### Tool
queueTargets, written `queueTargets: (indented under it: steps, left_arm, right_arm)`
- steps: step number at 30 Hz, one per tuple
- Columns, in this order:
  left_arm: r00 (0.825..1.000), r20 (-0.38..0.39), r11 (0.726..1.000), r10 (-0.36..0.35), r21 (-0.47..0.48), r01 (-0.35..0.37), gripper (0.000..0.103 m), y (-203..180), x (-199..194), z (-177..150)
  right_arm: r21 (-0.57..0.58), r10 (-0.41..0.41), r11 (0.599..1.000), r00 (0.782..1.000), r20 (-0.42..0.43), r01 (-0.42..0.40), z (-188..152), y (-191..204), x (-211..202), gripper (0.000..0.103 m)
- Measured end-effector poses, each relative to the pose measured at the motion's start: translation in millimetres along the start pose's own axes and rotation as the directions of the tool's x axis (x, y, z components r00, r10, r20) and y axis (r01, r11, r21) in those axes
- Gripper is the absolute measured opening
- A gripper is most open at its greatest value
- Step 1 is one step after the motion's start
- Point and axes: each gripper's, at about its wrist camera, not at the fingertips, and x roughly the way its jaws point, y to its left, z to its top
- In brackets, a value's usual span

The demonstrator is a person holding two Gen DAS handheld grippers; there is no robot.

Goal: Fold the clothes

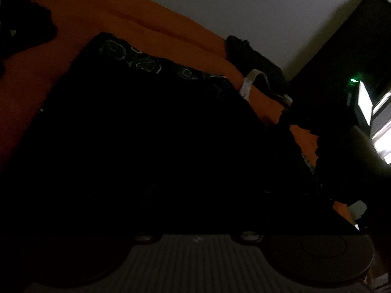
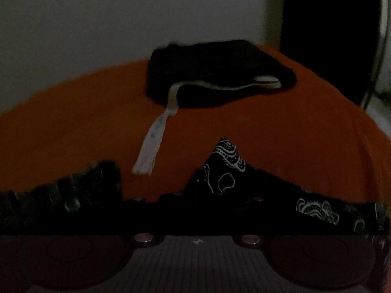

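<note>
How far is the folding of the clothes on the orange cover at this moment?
Done, it seems: one dark garment with a white drawstring lies bundled at the far side of the orange cover. In hand: the black paisley-print cloth, spread wide in the left wrist view, one corner raised just before the right gripper; the dark hides any grip. Left: finishing this cloth, and another dark heap.

A black cloth with a white paisley print [image 2: 227, 171] lies spread on orange bedding. Beyond it sits a folded black garment with a white drawstring [image 2: 220, 73].
</note>
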Motion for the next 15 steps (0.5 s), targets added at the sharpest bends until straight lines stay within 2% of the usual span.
queueTargets:
  steps: [2, 3, 4, 6, 8, 9, 11, 15]
  left_arm:
    - [0.999, -0.007, 0.999, 0.038, 0.02, -0.038, 0.072, 0, 1, 2]
    - [0.999, -0.014, 0.998, 0.051, 0.025, -0.05, 0.072, 0, 0, 4]
    - [0.999, -0.013, 0.998, 0.052, 0.027, -0.052, 0.072, 2, -5, 9]
    - [0.999, -0.001, 0.999, 0.046, 0.029, -0.046, 0.074, 4, -18, 21]
    - [0.997, 0.048, 0.997, 0.066, 0.032, -0.068, 0.087, 11, -38, 35]
    - [0.993, 0.075, 0.995, 0.09, 0.031, -0.093, 0.094, 16, -47, 41]
    - [0.982, 0.121, 0.988, 0.148, 0.025, -0.152, 0.094, 27, -57, 48]
    - [0.975, 0.064, 0.977, 0.213, -0.031, -0.211, 0.088, 52, -44, 46]
  right_arm:
    - [0.0, 0.041, 0.999, 0.996, -0.077, -0.041, -3, -2, 16, 0.067]
    - [0.02, 0.045, 0.999, 0.996, -0.072, -0.044, -3, -6, 14, 0.075]
    - [0.056, 0.052, 0.997, 0.999, -0.012, -0.051, -5, -12, -2, 0.081]
    - [0.107, 0.118, 0.986, 0.988, 0.098, -0.128, -13, -31, -37, 0.082]
    - [0.126, 0.184, 0.971, 0.969, 0.163, -0.205, -25, -53, -76, 0.082]
    - [0.135, 0.182, 0.969, 0.969, 0.167, -0.205, -35, -65, -95, 0.082]
    - [0.162, 0.172, 0.967, 0.971, 0.168, -0.199, -60, -90, -131, 0.082]
    - [0.247, 0.144, 0.954, 0.982, 0.126, -0.172, -126, -133, -185, 0.082]
